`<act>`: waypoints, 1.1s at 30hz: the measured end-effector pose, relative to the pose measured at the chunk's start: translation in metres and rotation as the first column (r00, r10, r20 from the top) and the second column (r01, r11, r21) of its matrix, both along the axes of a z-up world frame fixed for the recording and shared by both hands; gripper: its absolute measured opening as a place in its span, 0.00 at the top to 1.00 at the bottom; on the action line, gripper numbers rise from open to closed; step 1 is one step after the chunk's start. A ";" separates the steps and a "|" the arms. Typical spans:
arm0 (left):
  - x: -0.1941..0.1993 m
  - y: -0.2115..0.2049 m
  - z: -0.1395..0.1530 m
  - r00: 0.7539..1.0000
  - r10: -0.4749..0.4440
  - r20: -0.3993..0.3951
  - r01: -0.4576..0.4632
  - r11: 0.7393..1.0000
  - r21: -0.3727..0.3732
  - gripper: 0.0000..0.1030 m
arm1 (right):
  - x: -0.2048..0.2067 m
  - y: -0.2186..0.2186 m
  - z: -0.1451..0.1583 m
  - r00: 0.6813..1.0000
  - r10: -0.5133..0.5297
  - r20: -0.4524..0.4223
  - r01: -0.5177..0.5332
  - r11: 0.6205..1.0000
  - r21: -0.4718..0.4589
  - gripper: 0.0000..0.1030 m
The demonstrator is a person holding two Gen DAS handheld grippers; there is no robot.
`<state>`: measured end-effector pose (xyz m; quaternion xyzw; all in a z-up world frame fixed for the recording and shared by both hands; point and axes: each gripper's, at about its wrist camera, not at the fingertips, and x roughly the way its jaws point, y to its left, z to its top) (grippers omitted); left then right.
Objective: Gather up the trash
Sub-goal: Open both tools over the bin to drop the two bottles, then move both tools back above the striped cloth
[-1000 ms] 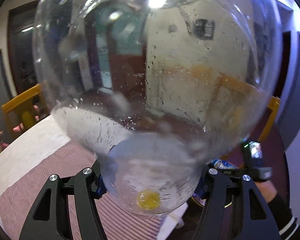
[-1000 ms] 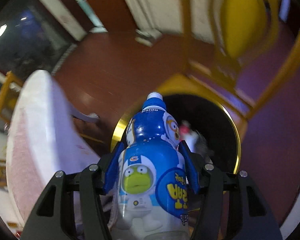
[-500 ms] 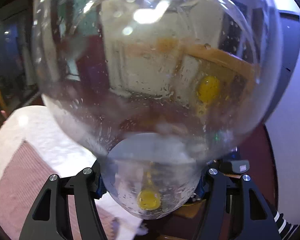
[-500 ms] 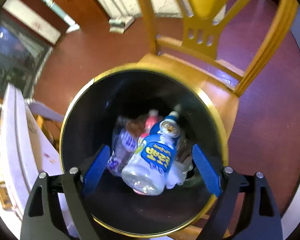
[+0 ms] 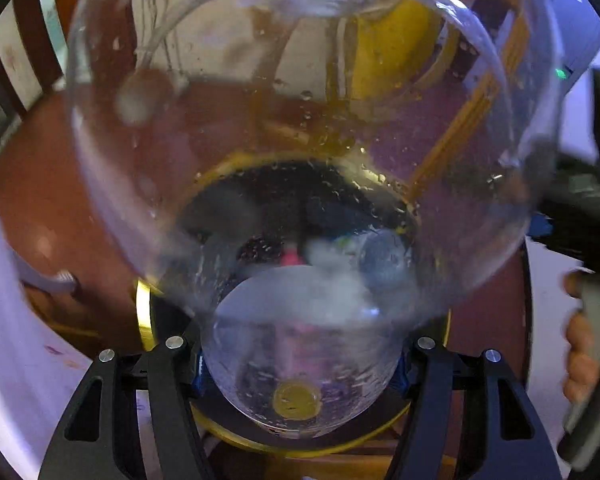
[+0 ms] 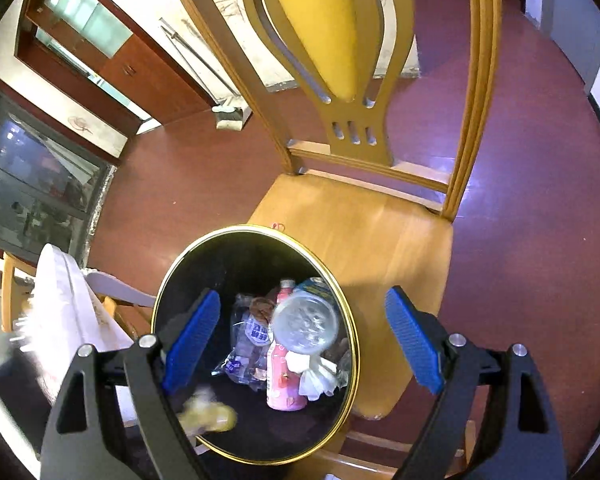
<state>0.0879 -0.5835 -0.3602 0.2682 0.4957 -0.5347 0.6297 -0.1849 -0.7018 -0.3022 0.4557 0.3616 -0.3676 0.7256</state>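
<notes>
My left gripper [image 5: 300,364] is shut on a large clear plastic bottle [image 5: 300,160] that fills the left wrist view, held over the black trash bin with a gold rim [image 5: 144,316]. In the right wrist view my right gripper [image 6: 302,340] is open and empty above the same bin [image 6: 204,264]. The blue cartoon bottle [image 6: 306,320] lies inside the bin, base up, among a pink bottle [image 6: 282,380], crumpled clear plastic [image 6: 246,344] and white tissue [image 6: 316,372].
The bin stands on the seat of a yellow wooden chair [image 6: 380,240] with a padded back [image 6: 320,28]. A white-covered table edge [image 6: 64,312] lies to the left. Red-brown floor [image 6: 520,200] surrounds the chair.
My right gripper opened and dropped the blue bottle into the bin, then drew back. My left gripper swung the clear bottle from over the table to above the bin.
</notes>
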 end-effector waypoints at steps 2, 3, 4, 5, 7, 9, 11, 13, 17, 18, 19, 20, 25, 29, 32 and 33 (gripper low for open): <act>0.003 -0.004 -0.014 0.999 0.022 -0.031 -0.021 0.999 0.046 0.34 | 0.003 0.001 0.000 1.000 0.010 0.000 -0.010 1.000 0.005 0.18; 0.007 -0.005 -0.018 0.998 0.033 -0.045 -0.030 0.998 0.064 0.27 | 0.005 0.002 0.000 1.000 0.014 0.000 -0.014 1.000 0.006 0.18; 0.012 -0.005 -0.021 0.998 0.051 -0.048 -0.047 0.996 0.075 0.16 | 0.006 0.003 0.000 1.000 0.015 -0.002 -0.015 1.000 0.004 0.18; 0.011 -0.007 -0.022 0.997 0.062 -0.035 -0.059 0.995 0.076 0.12 | 0.007 0.003 0.001 1.000 0.015 -0.003 -0.015 1.000 0.003 0.18; 0.012 -0.006 -0.019 0.998 0.064 -0.021 -0.063 0.995 0.073 0.12 | 0.009 0.003 0.003 1.000 0.018 -0.004 -0.017 1.000 0.002 0.18; 0.000 -0.012 -0.014 0.997 0.069 -0.020 -0.068 0.996 0.057 0.12 | 0.012 0.005 0.007 1.000 0.022 0.002 -0.022 1.000 -0.003 0.18; -0.006 -0.010 -0.002 0.997 0.072 -0.021 -0.071 0.997 0.029 0.12 | 0.013 0.008 0.014 1.000 0.029 0.009 -0.028 0.999 -0.018 0.18; -0.051 0.009 0.010 0.998 0.069 -0.008 -0.069 0.998 0.002 0.12 | 0.016 0.010 0.024 0.999 0.036 0.016 -0.035 0.999 -0.040 0.18; -0.082 0.013 0.058 0.991 0.102 0.081 -0.095 0.992 -0.088 0.07 | 0.025 0.022 0.044 0.998 0.053 0.040 -0.050 0.996 -0.074 0.18; -0.077 0.022 0.071 0.987 0.127 0.097 -0.116 0.986 -0.116 0.06 | 0.029 0.026 0.049 0.997 0.063 0.044 -0.059 0.995 -0.085 0.18; -0.075 0.027 0.083 0.983 0.149 0.109 -0.134 0.982 -0.136 0.06 | 0.035 0.033 0.055 0.996 0.076 0.047 -0.071 0.992 -0.102 0.18; -0.066 0.041 0.096 0.973 0.190 0.132 -0.167 0.972 -0.166 0.06 | 0.044 0.041 0.061 0.995 0.095 0.043 -0.089 0.988 -0.125 0.18; -0.029 0.121 0.139 0.906 0.361 0.222 -0.304 0.919 -0.253 0.06 | 0.106 0.106 0.089 0.964 0.266 0.028 -0.252 0.939 -0.233 0.17; 0.005 0.205 0.166 0.808 0.549 0.215 -0.470 0.820 -0.326 0.06 | 0.166 0.165 0.107 0.895 0.443 0.050 -0.415 0.869 -0.268 0.17; 0.021 0.271 0.188 0.678 0.676 0.290 -0.574 0.733 -0.365 0.06 | 0.207 0.215 0.125 0.818 0.572 0.067 -0.530 0.793 -0.299 0.17; 0.024 0.295 0.196 0.628 0.715 0.307 -0.606 0.697 -0.384 0.06 | 0.221 0.235 0.132 0.785 0.616 0.069 -0.568 0.759 -0.319 0.17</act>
